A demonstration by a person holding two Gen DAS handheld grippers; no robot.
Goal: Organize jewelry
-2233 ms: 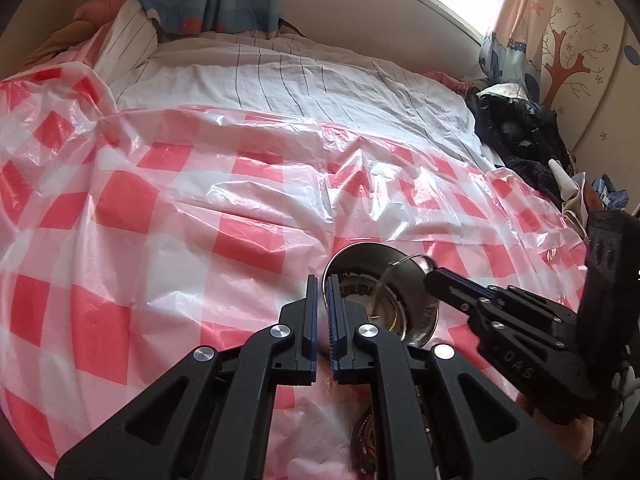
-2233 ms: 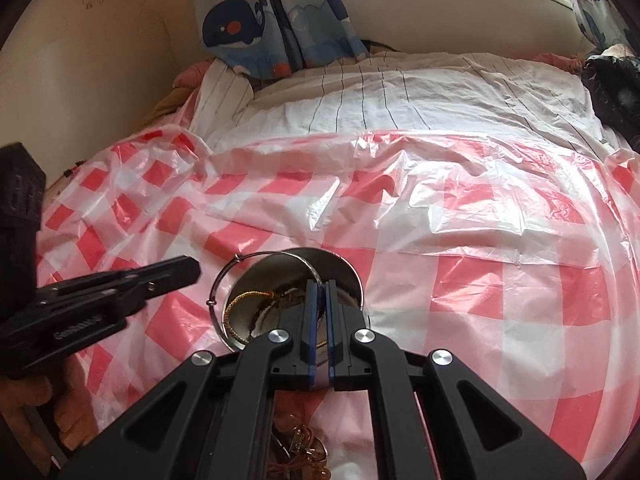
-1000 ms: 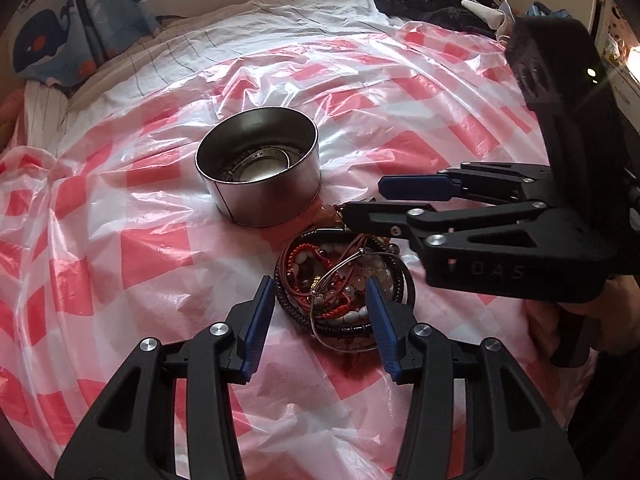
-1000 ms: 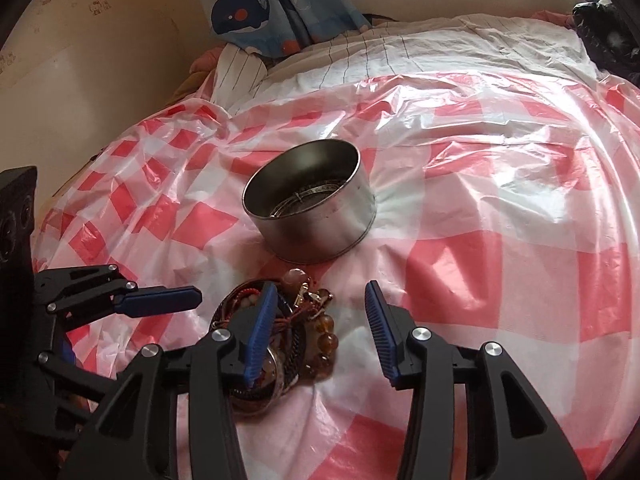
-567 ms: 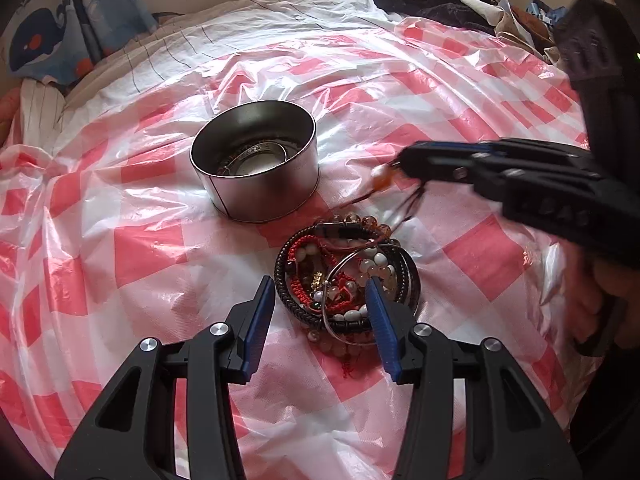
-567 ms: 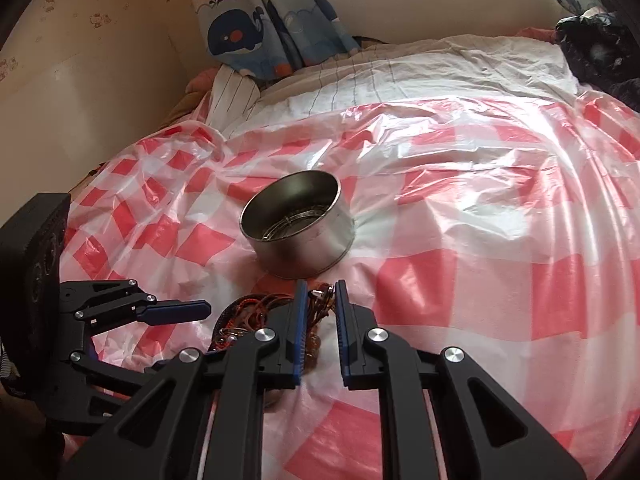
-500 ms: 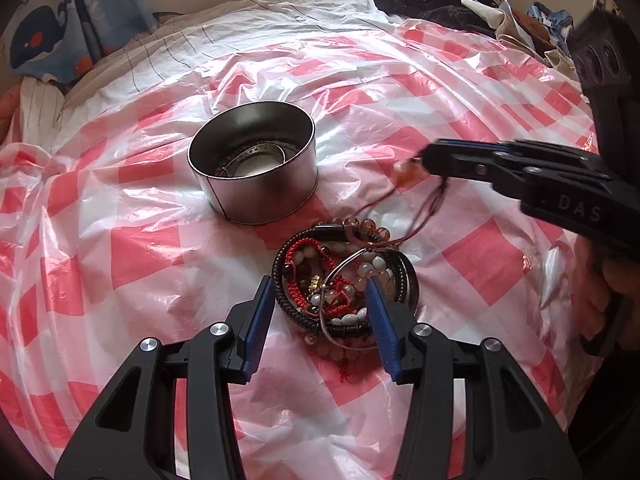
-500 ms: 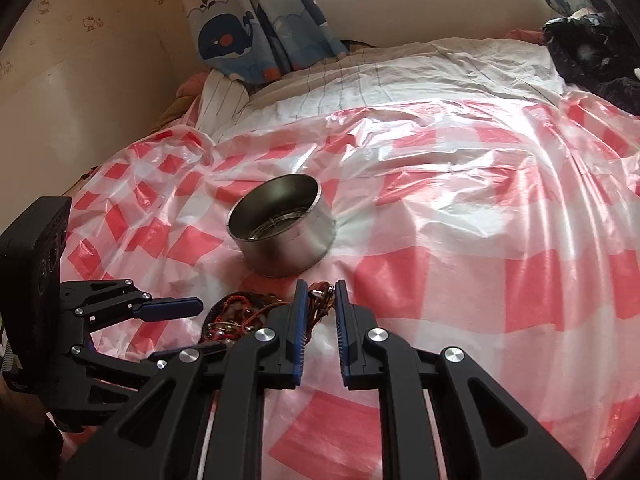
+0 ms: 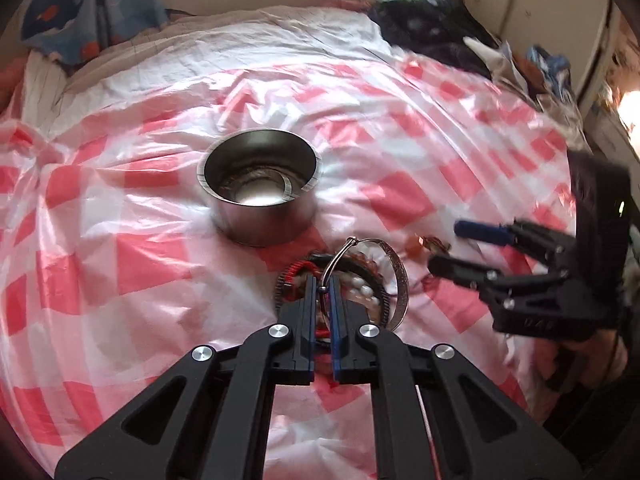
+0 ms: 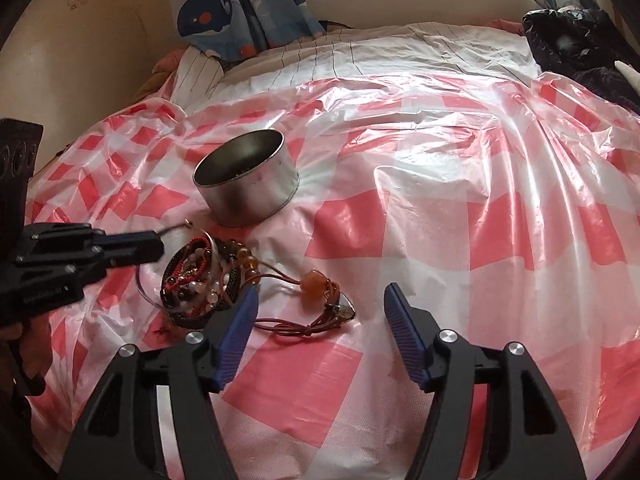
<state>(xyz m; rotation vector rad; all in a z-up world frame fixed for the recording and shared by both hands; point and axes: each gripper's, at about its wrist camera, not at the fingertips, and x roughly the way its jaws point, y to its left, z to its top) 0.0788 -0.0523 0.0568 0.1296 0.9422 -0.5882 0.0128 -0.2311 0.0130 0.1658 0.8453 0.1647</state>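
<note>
Two tongs work beside the steel tin (image 9: 260, 196) on the bed: the left tongs (image 9: 324, 292) are clenched on a silver bangle (image 9: 384, 276) atop the jewelry pile (image 10: 200, 276) near the tin; the right tongs (image 10: 320, 300) are opening, released above a corded amber-bead necklace (image 10: 316, 284).

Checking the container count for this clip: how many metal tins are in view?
1. A single round metal tin stands upright on the checked plastic sheet, beyond the jewelry pile. It is open-topped with some jewelry inside; none other shows, though the frames cut off the bed's edges.
</note>
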